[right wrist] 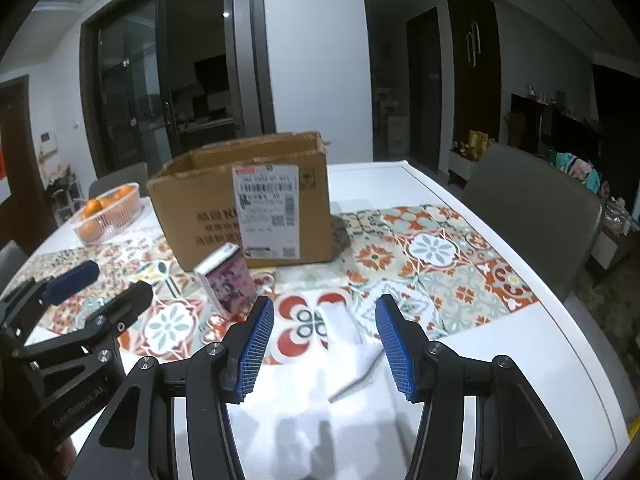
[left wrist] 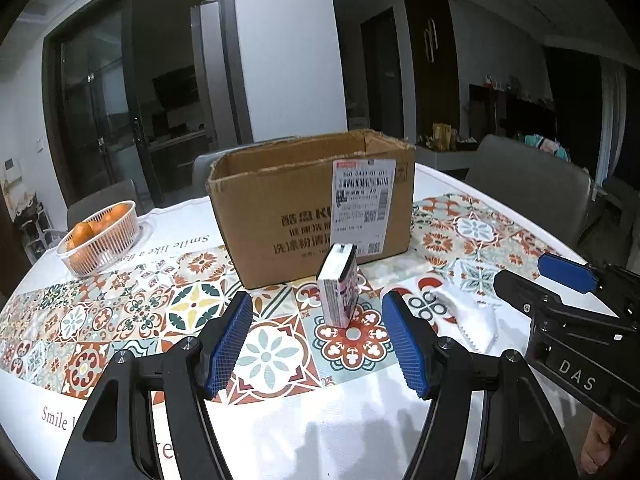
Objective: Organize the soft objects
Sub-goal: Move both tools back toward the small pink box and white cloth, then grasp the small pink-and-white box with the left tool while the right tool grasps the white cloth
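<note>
Your left gripper (left wrist: 318,340) is spread wide, holding nothing, aimed at the upright tissue pack (left wrist: 338,284) standing just in front of the cardboard box (left wrist: 312,200). Your right gripper (right wrist: 325,344) is also spread, hovering over the white cloth (right wrist: 340,332) lying flat on the table (right wrist: 540,352), right of the pack.

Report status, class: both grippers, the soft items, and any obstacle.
Left gripper open, empty. Right gripper open over white cloth. Tissue pack upright before cardboard box. Nothing in the way.
</note>
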Demonstrator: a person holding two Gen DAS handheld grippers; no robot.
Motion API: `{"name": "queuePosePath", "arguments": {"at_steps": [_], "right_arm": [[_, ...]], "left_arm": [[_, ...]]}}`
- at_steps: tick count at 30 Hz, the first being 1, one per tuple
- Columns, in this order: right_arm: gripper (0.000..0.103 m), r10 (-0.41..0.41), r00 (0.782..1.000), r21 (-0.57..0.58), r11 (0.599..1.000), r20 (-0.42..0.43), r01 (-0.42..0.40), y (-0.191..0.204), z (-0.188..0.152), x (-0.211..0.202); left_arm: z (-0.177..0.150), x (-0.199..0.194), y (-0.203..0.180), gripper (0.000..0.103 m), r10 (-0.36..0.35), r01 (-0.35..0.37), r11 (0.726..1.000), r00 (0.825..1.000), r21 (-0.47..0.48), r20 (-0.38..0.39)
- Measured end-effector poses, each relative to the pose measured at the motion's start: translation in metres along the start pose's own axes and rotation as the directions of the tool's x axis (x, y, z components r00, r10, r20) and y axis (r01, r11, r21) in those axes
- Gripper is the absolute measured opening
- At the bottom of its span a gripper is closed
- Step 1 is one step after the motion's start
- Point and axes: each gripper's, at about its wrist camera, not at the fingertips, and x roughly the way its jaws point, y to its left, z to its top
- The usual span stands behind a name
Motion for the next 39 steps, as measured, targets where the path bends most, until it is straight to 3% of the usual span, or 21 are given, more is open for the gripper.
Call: {"name": "queuePosePath", "arguments": {"at_steps": [15, 31, 35, 39], "right_arm": [[0.055, -0.021, 0.995, 0.055, 0.998, -0.094, 0.026, -0.009, -0.013, 0.055], [0.054, -0.007, 0.987, 0.078, 0.997, -0.158, 0.020, -0.013, -0.015, 0.087], [0.054, 0.000, 0.984, 0.089, 0.996, -0.177, 0.016, -0.014, -0.016, 0.093], [0.049, 0.001, 0.980, 0.096, 0.995, -0.198, 0.018, -0.016, -0.016, 0.098]], "left_arm": [[-0.003, 0.058, -0.001, 0.066, -0.012, 0.013, 1.000, 0.999, 0.022, -0.052], [0.004, 0.096, -0.005, 0.066, -0.065, 0.065, 0.998, 0.994, -0.004, -0.086], [0.004, 0.103, -0.004, 0.059, -0.072, 0.070, 0.997, 0.993, -0.019, -0.098], [0.004, 0.109, -0.003, 0.046, -0.086, 0.081, 0.996, 0.990, -0.041, -0.116]]}}
